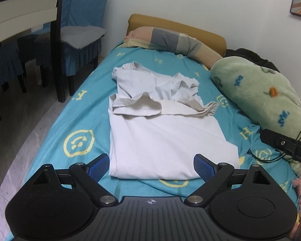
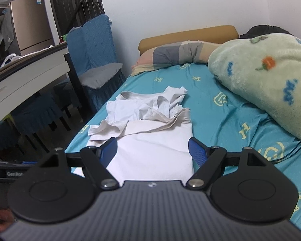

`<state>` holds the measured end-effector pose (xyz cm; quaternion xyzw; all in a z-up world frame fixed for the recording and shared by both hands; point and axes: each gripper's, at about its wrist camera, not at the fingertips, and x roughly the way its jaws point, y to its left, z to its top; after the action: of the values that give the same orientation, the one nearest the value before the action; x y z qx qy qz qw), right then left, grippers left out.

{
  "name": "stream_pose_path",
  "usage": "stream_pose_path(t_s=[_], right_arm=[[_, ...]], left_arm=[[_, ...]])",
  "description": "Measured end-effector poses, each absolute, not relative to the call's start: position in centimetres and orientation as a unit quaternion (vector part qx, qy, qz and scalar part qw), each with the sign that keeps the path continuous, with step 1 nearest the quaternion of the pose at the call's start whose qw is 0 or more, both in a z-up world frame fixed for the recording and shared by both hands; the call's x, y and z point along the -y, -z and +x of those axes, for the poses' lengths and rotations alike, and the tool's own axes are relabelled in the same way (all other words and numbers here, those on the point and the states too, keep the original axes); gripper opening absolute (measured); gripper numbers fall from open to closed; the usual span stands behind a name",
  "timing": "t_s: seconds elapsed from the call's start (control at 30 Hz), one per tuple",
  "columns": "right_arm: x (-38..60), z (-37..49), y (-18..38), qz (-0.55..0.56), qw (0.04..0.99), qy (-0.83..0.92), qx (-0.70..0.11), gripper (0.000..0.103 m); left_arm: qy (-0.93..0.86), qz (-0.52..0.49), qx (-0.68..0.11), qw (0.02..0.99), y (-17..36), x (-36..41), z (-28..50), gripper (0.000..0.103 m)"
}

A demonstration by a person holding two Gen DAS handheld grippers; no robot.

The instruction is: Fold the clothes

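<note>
The pale shirt (image 1: 162, 132) lies on the bed (image 1: 50, 132), long axis running away from both; its near hem sits between the left hand-held gripper (image 1: 151, 166), fingers spread and empty; the right hand-held gripper (image 2: 153, 150) likewise gapes over it; neither looks clearly nearer.

Right gripper (image 2: 153, 150) hovering wide open over pale T-shirt (image 2: 150, 140)

Sleeves folded inward, lying rumpled on turquoise bedsheet (image 2: 220, 116); green blanket (image 2: 271, 76) bunched at right, blue-covered chair (image 2: 94, 46) beside bed.
</note>
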<state>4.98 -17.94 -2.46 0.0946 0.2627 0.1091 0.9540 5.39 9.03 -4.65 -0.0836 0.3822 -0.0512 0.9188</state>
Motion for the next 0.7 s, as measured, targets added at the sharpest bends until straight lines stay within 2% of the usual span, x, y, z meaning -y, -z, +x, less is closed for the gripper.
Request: stream_pose_path(t_s=[0.37, 0.6, 0.7], right_arm=[[18.8, 6.2, 4.8, 0.134, 0.932, -0.101, -0.321, 0.08], [21.6, 7.6, 9.2, 0.326, 0.848, -0.135, -0.396, 0.08], [22.2, 8.1, 11.6, 0.41, 0.796, -0.141, -0.422, 0.081]], left_arm=[[0.045, -0.214, -0.459, 0.861, 8.0, -11.2, 7.9, 0.092], [0.031, -0.34, -0.494, 0.799, 11.7, -13.3, 9.2, 0.088], [0.019, -0.373, -0.511, 0.774, 13.4, -13.8, 9.5, 0.08]])
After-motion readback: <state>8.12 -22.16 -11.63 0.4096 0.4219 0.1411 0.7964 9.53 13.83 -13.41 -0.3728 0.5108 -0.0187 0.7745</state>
